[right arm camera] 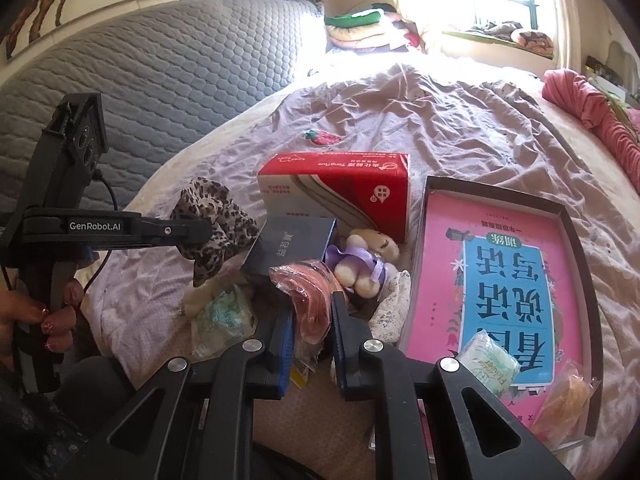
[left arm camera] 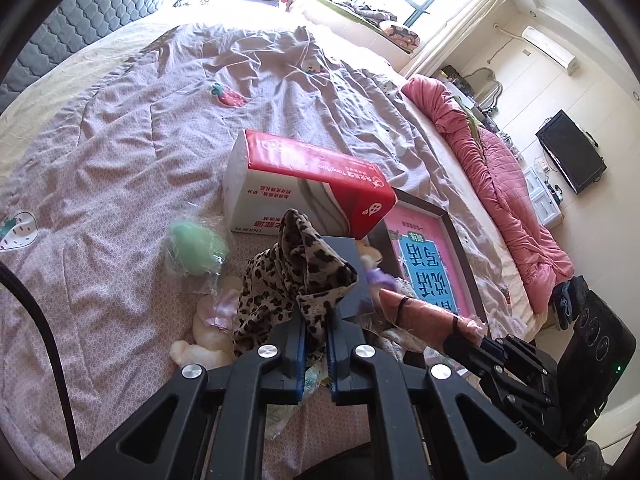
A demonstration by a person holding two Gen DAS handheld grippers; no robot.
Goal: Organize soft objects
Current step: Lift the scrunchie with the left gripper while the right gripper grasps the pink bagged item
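Left gripper (left arm camera: 316,344) pinches leopard cloth (left arm camera: 296,276), right gripper (right arm camera: 312,320) clamps pinkish wrapped item (right arm camera: 308,292), prob. plastic-bagged, over rumpled bed (left arm camera: 120,152).

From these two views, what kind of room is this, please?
Most likely a home bedroom: a wide bed with a quilted grey headboard, a rolled pink quilt along its edge, and folded bedding stacked by the window.
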